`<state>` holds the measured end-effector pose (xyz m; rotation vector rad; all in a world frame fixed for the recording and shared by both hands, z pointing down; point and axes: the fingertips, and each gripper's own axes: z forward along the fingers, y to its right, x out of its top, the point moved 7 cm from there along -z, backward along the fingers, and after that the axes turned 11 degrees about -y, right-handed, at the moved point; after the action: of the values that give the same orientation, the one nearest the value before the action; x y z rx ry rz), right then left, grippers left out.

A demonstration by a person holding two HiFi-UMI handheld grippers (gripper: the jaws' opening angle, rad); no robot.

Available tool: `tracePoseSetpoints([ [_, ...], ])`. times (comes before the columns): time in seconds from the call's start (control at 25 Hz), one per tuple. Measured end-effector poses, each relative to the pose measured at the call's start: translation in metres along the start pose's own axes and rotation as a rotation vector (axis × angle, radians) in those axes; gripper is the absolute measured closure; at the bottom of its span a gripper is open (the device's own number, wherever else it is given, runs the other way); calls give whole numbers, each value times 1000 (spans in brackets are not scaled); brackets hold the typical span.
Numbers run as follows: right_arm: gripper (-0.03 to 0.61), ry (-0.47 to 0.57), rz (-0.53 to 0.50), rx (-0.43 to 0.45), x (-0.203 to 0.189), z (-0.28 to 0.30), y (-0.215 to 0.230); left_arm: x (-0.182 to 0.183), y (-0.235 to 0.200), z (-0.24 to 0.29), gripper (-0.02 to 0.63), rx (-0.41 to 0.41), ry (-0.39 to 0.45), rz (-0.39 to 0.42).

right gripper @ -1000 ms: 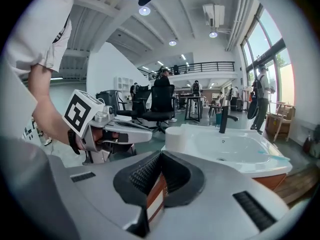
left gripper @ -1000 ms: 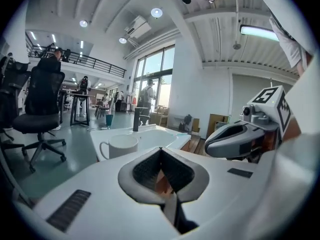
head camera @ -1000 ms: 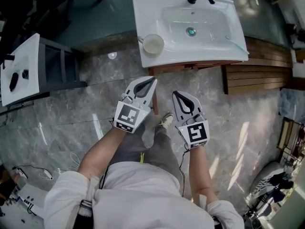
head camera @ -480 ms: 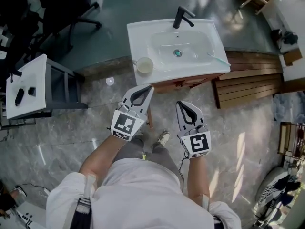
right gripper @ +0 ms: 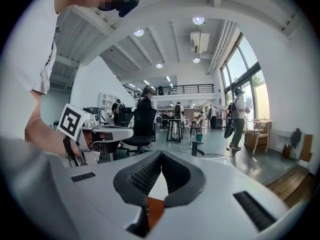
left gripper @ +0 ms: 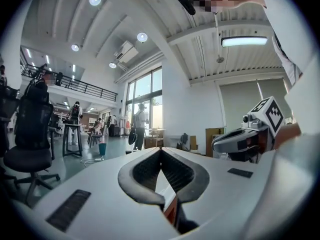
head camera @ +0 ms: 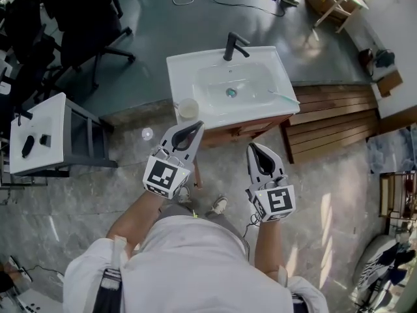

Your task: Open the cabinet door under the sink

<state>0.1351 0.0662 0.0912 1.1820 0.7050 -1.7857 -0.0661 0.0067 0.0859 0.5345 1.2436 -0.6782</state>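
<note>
Fingertips of the left gripper (left gripper: 160,150) met at a point, closing a loop with nothing caught inside; through the gap showed only a sliver of white and a brown edge lower down. The right gripper (right gripper: 161,153) stood the same way, tips pressed together and empty, with a strip of brown wood low in its gap. In the head view the two were held side by side, apart from each other, in front of the person's torso. Both pointed toward the vanity, and the left marker cube (head camera: 163,173) and the right marker cube (head camera: 277,201) faced up at the camera.

The left gripper's tips lay just below the front left corner of the white sink (head camera: 179,67), near a pale cup (head camera: 188,108) standing on that corner; whether they touched anything could not be told from above. The right gripper's tips sat a little short of the wooden cabinet (head camera: 244,128) under the basin. The cabinet door showed only as a narrow brown strip beneath the basin's front rim, apparently flush with the front.

A black faucet (head camera: 233,44) rose at the back of the sink. Wooden planks (head camera: 332,119) lay to its right, and a white side table (head camera: 36,109) stood well off to the left, with a black office chair (head camera: 91,18) beyond it
</note>
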Motion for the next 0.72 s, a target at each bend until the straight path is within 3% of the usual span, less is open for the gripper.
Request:
tracePoseSetpoints([
  [0.4,548,106,-28,-23,41,-42,32,62,19,-7,598,34,120,6],
  [0.72,548,189,-40,-77,58,-83,65,75,35,-15,598,53,121,18],
])
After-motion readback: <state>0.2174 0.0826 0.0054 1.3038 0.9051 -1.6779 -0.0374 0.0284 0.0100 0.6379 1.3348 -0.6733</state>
